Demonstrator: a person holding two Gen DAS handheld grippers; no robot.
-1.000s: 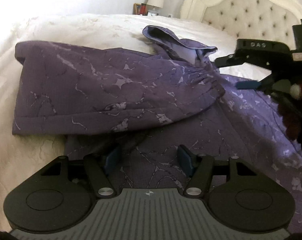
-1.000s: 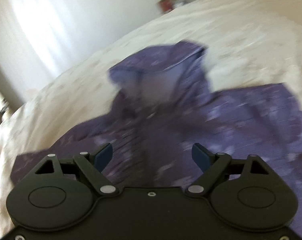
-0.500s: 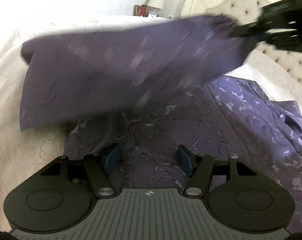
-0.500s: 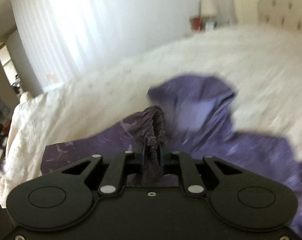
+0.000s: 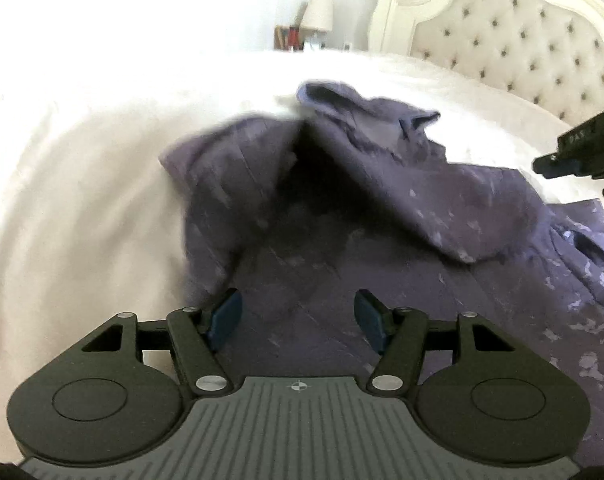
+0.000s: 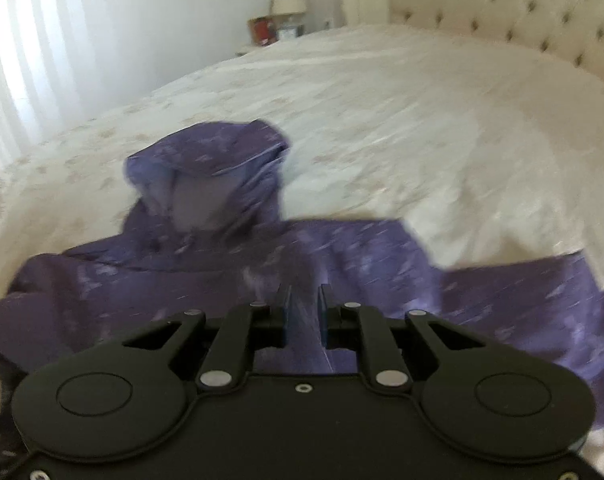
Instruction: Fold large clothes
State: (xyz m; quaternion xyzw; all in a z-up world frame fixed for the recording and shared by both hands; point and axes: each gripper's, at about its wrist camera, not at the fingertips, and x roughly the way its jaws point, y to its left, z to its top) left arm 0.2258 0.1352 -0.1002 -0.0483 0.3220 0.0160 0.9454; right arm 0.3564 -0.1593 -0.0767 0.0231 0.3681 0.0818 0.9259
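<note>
Left hand-held gripper (image 5: 298, 316) spread wide, blue pads apart, nothing between them, hovering over the body of the purple hoodie (image 5: 381, 280). Right hand-held gripper (image 6: 303, 308) pressed nearly together, apparently pinching a thin fold of the same cloth between its pads

Hoodie spread across the white bed (image 6: 381, 120), hood (image 6: 206, 172) towards the far side, one sleeve (image 5: 441, 200) draped back over the chest

Soft, limp, fairly light for its size; certain to sag and drag rather than hold a shape, so best lifted at two points at once. Likely some cling against the quilted bedspread, no risk of breakage. Sensible holds: cuff or sleeve end, shoulder seam, bottom hem corners; a pinch through one layer only, to avoid hauling the layer beneath along with it

Hard to make out: both views smeared by motion, so seams and cuffs unreadable. Near hem cut off behind the gripper bodies. Contact at the right pads partly masked by the jaws themselves, so depth of the pinch uncertain. Second sleeve not clearly told apart from the body
</note>
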